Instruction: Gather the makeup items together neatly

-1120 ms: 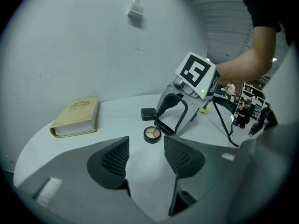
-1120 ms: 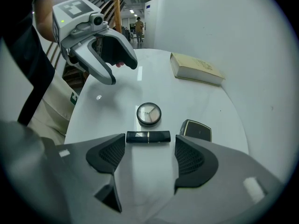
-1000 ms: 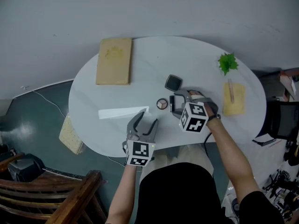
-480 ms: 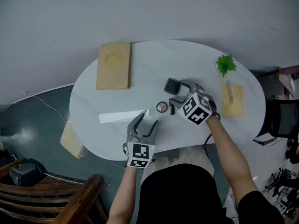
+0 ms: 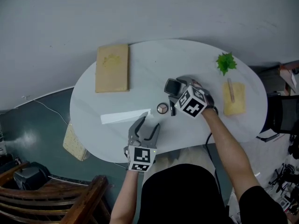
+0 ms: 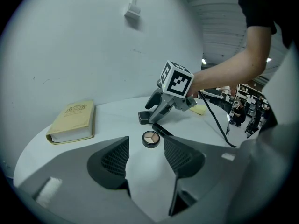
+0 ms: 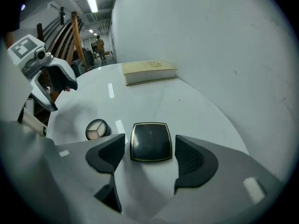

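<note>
Over the white oval table (image 5: 149, 64), straddling the square black compact (image 7: 150, 141) with the right gripper (image 7: 150, 154): jaws wide, one along each side edge, seemingly pressing neither. Well short of the compact, parked with the left gripper (image 6: 145, 155), likewise wide, gripping nothing. Between it and the compact, a round eyeshadow pot (image 6: 150, 138) beside a black tube (image 6: 162, 130). Likely next: squeezing straight across the compact.

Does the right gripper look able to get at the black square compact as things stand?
Probably yes. The right gripper has its jaws open either side of the black square compact, which lies flat on the table with nothing between. The round eyeshadow pot sits clear, off to one side.
</note>
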{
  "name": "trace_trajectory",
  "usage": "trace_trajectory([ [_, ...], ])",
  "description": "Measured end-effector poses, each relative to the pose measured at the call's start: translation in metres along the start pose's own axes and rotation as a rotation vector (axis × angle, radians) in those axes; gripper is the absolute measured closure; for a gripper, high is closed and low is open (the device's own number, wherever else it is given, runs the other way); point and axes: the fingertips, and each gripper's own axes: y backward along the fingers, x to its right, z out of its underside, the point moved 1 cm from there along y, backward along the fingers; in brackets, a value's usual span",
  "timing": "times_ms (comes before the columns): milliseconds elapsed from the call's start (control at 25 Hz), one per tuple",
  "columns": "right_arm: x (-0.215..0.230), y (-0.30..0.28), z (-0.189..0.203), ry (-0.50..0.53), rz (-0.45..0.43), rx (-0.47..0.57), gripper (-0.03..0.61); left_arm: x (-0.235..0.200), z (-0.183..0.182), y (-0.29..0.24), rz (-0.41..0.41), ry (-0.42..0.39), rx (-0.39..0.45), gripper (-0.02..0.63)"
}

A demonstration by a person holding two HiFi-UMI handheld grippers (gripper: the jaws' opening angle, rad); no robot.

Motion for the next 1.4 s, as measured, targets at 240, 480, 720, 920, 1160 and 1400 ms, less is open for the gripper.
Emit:
trace_trajectory([
  [240,0.003,-0.010,-0.001,0.000,-0.016,-0.030,0.255,-0.003,0.005,-0.001,0.001,0.015,-0.013,0.382],
  [480,0.002,-0.014,0.001,0.007,-0.027,-0.054,0.256,-0.006,0.010,-0.001,-0.002,0.038,-0.037,0.382],
  [720,0.003,-0.014,0.001,0.010,-0.036,-0.059,0.262,-0.008,0.003,0.000,-0.007,0.032,-0.016,0.382],
  [920,0.004,-0.010,0.003,-0.013,-0.056,-0.057,0.264,-0.006,0.006,0.001,-0.010,0.035,-0.015,0.382],
  [1160,0.008,0.002,0.011,-0.004,-0.044,-0.060,0.264,-0.003,0.005,0.000,0.000,0.030,-0.019,0.382],
  [1400,0.001,0.010,0.028,0.026,-0.039,-0.088,0.264,0.002,-0.009,-0.003,0.011,0.001,0.013,0.383],
])
